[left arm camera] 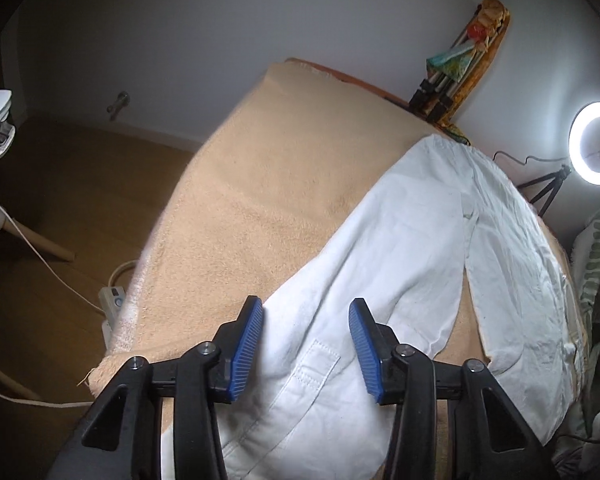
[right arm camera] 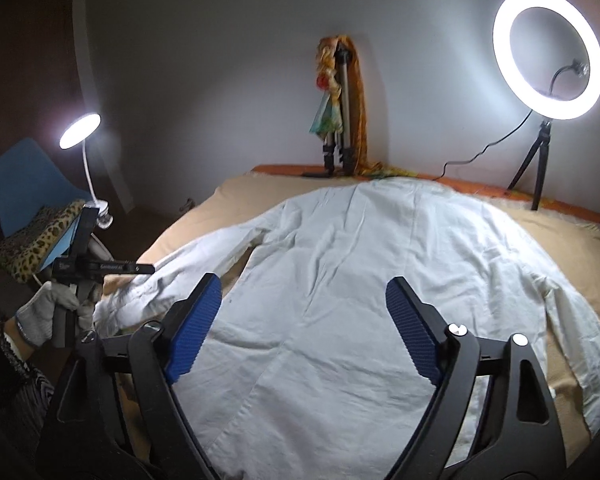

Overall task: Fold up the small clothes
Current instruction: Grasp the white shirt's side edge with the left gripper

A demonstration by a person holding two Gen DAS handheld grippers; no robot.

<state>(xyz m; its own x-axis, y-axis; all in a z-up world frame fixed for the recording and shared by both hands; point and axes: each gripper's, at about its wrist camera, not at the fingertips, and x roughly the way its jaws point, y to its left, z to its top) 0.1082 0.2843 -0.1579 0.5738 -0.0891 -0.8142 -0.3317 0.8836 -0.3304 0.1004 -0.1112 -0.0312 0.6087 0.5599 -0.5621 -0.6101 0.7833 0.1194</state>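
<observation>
A white cotton long-sleeved shirt [right arm camera: 360, 280] lies spread flat, sleeves out, across the peach towel-covered counter [left arm camera: 252, 200], its collar toward the far edge, laid out ready for folding. The left tongs [left arm camera: 306, 348] hang spread over the sleeve at the counter's left edge, apparently to pinch it. The right tongs [right arm camera: 304, 328] hang spread above the shirt's body, holding nothing.

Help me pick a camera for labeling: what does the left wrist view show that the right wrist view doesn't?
Only the left wrist view shows the shirt's stitched patch pocket, a power strip on the floor, and the open left gripper. Only the right wrist view shows the lit desk lamp, blue chair, leopard-print cushion, gloved left hand, and open right gripper. Both show the white shirt, beige blanket, ring light and folded tripod.
</observation>
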